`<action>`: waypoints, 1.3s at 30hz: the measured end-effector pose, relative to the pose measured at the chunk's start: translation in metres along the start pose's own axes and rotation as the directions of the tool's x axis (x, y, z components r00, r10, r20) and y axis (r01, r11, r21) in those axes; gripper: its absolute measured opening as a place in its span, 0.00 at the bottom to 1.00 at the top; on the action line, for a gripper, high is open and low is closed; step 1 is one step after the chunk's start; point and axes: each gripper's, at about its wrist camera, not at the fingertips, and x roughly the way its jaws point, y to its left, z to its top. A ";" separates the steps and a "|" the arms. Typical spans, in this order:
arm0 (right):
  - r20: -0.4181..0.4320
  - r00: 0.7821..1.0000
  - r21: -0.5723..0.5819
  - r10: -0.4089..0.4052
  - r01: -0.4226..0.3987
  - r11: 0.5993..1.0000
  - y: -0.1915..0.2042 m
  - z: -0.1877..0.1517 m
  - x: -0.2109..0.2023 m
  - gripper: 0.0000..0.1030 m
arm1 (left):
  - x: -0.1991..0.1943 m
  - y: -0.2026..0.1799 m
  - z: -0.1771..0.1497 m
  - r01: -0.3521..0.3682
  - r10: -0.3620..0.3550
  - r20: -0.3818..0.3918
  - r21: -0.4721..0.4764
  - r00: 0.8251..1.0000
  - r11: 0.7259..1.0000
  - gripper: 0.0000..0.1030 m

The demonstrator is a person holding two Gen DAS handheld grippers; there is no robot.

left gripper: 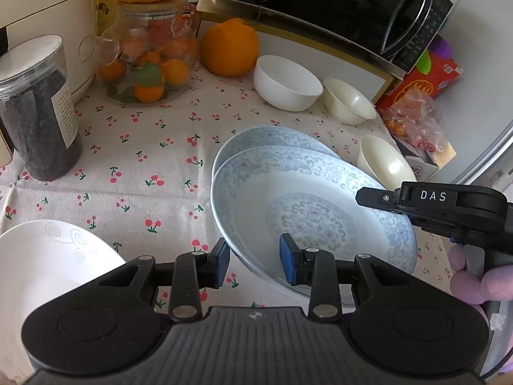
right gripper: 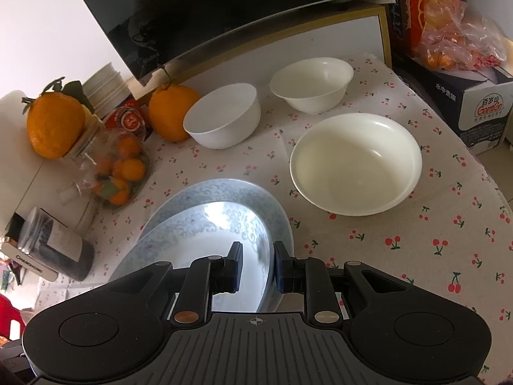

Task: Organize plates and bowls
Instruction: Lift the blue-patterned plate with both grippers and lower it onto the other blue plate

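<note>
Two blue-patterned plates lie stacked on the cherry-print cloth. The upper plate (left gripper: 307, 211) sits tilted on the lower one (left gripper: 272, 138). My left gripper (left gripper: 255, 261) is open, its pads on either side of the upper plate's near rim. My right gripper (right gripper: 258, 268) has its pads close on either side of the upper plate's right rim (right gripper: 221, 224); it also shows in the left wrist view (left gripper: 372, 197). A white bowl (left gripper: 287, 81) and two cream bowls (left gripper: 349, 101) (left gripper: 384, 163) stand behind. A white plate (left gripper: 48, 256) lies at the near left.
A jar of dark contents (left gripper: 38, 109), a glass pot of small oranges (left gripper: 147, 61), large oranges (left gripper: 229, 48), a black microwave (left gripper: 336, 3), a red box (left gripper: 423, 80) and a plastic bag (left gripper: 413, 118) ring the table's back.
</note>
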 end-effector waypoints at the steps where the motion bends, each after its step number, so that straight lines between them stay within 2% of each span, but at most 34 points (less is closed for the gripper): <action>1: -0.001 1.000 -0.003 -0.005 0.005 1.000 0.001 0.000 0.001 0.20 | 0.001 0.000 0.001 -0.003 0.003 0.002 -0.001 1.000 1.000 0.30; 13: -0.001 0.999 -0.028 -0.042 0.042 0.999 0.004 -0.001 0.006 0.20 | 0.007 -0.002 0.004 -0.029 0.029 0.015 0.022 0.999 0.999 0.30; 29: 0.017 0.989 -0.199 -0.146 0.146 0.969 0.027 -0.008 0.004 0.20 | 0.010 -0.005 0.006 -0.089 0.087 0.046 0.051 0.995 0.995 0.29; 34: 0.005 0.981 -0.220 -0.192 0.189 0.957 0.028 -0.009 0.005 0.20 | 0.014 -0.008 0.006 -0.106 0.103 0.043 0.068 0.994 0.992 0.26; 37: -0.016 0.981 -0.209 -0.193 0.186 0.960 0.025 -0.010 0.008 0.20 | 0.014 -0.013 0.005 -0.134 0.129 0.051 0.101 0.990 0.986 0.26; 39: -0.011 0.978 -0.241 -0.207 0.199 0.950 0.029 -0.012 0.008 0.20 | 0.015 -0.014 0.004 -0.142 0.137 0.051 0.112 0.989 0.984 0.26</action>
